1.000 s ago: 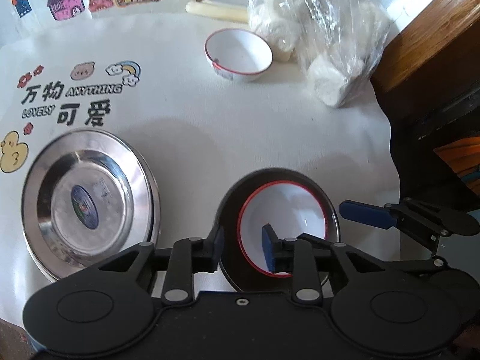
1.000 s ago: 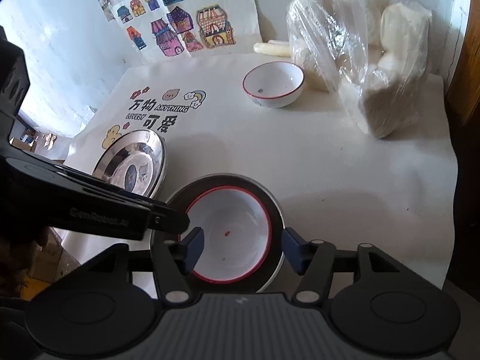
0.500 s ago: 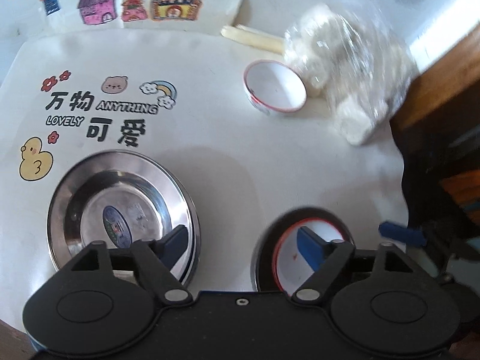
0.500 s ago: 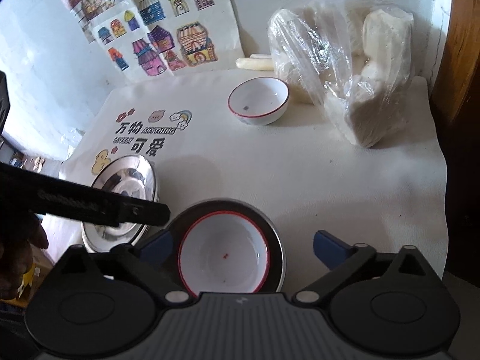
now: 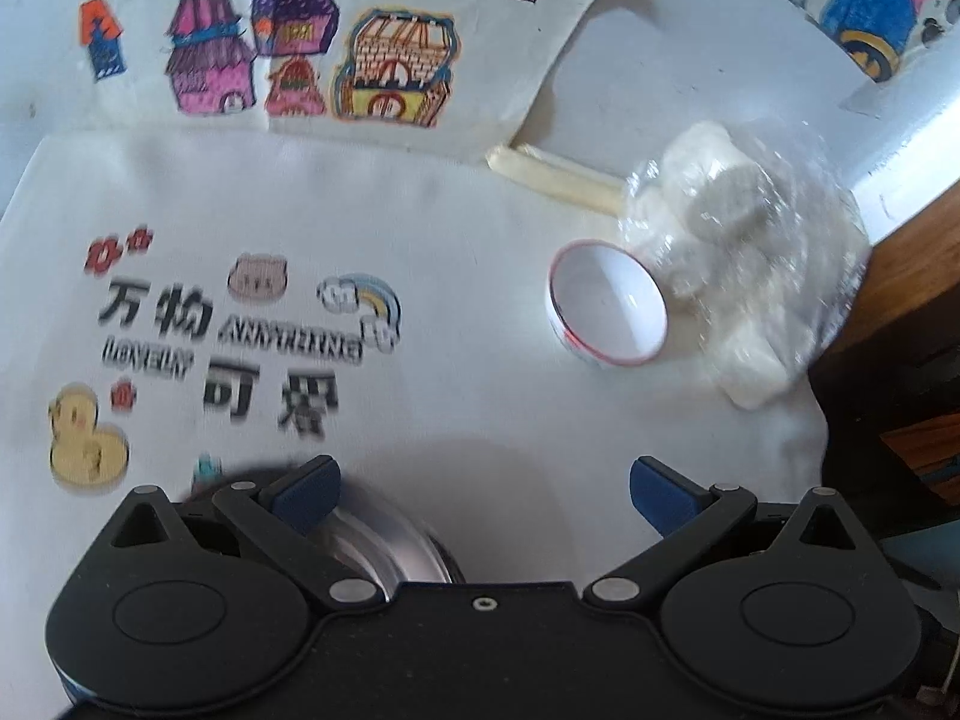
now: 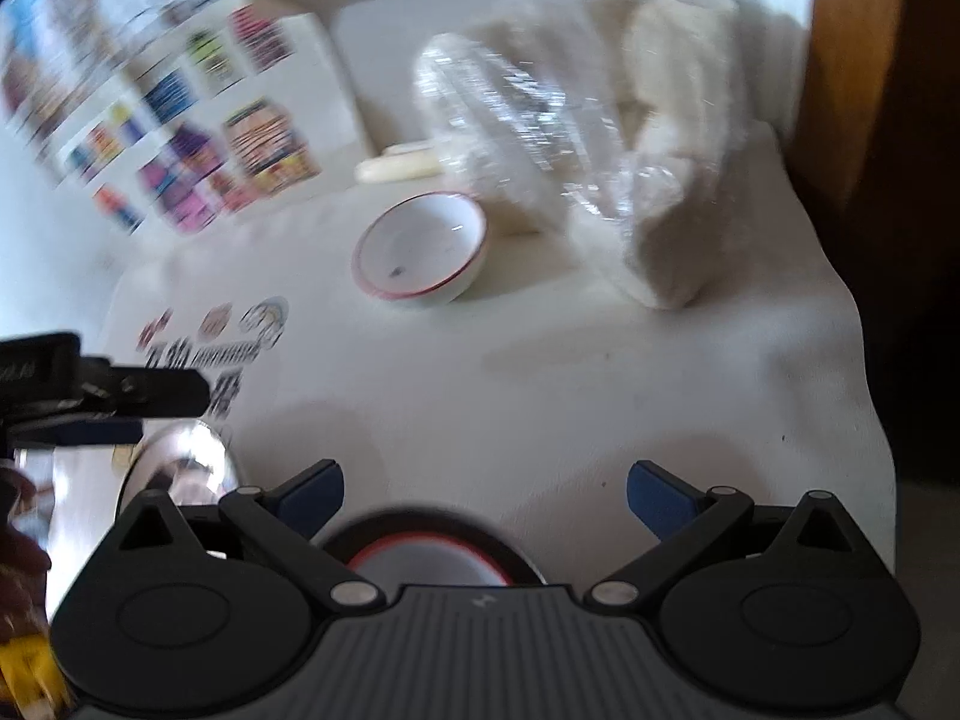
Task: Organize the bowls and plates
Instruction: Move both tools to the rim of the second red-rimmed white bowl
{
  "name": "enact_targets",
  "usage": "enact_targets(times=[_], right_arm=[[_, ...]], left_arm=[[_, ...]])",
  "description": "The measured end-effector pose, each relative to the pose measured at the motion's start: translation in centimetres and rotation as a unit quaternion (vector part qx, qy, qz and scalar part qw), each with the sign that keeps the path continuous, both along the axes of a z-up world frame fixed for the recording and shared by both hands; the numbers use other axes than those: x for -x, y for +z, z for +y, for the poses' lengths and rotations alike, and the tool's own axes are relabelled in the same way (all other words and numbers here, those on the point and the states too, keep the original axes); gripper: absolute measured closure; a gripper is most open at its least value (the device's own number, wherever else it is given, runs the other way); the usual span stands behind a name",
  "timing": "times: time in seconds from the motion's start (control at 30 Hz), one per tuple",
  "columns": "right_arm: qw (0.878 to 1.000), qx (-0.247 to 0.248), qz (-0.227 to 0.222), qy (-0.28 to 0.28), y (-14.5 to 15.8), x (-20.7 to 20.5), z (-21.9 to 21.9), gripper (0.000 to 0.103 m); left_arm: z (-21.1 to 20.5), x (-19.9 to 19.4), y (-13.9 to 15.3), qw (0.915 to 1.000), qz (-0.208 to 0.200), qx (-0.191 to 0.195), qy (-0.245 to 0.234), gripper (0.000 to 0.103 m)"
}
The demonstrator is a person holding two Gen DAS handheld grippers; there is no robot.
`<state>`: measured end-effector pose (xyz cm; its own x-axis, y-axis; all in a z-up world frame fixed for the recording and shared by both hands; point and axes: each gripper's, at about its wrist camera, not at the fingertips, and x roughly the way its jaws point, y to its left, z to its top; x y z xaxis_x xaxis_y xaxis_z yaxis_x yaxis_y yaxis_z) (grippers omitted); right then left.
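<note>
Red-rimmed white bowl (image 5: 607, 312) stands upright on the worktop (image 5: 480, 396), well ahead of the left hand-held gripper (image 5: 483, 489) and to the right of its centre line, just beside a clear plastic bag (image 5: 744, 276) of white lumps; contact between bowl and bag cannot be determined. The left hand-held gripper is spread wide with nothing between its blue pads. A steel plate (image 5: 390, 546) lies directly beneath its left finger, partly hidden by the body.

The right hand-held gripper (image 6: 485, 495) is likewise spread wide and empty. A second red-rimmed bowl (image 6: 429, 558) sits inside a dark-edged plate (image 6: 516, 552) immediately below and behind its fingertips, mostly covered by the body. The steel plate (image 6: 180, 468) lies to its left, below the left hand-held gripper's finger (image 6: 108, 390). The far bowl (image 6: 419, 249) stands well ahead, slightly left of centre. The right wrist view is motion-blurred
</note>
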<state>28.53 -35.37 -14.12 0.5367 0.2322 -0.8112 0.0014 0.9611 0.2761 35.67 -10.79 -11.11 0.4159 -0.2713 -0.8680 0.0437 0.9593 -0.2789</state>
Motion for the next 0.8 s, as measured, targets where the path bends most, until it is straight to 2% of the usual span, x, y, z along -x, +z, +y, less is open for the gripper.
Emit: enact_targets(times=[0.1, 0.27, 0.5, 0.8], right_arm=[[0.999, -0.007, 0.003, -0.036, -0.6, -1.0, -0.1, 0.000], [0.998, 0.024, -0.013, -0.062, -0.9, -2.6, 0.9, 0.000], [0.994, 0.011, -0.035, -0.104, -0.9, -4.9, 1.4, 0.000], [0.990, 0.017, -0.037, -0.132, -2.1, -7.7, 1.8, 0.003]], left_arm=[[-0.1, -2.7, -0.9, 0.9999, 0.006, -0.007, -0.014, 0.001], [-0.8, -6.9, -2.6, 0.9986, 0.017, -0.018, -0.047, 0.001], [-2.2, -12.3, -3.2, 0.9950, 0.005, -0.005, -0.100, 0.001], [-4.3, -15.7, -4.2, 0.9888, 0.018, -0.009, -0.148, 0.001]])
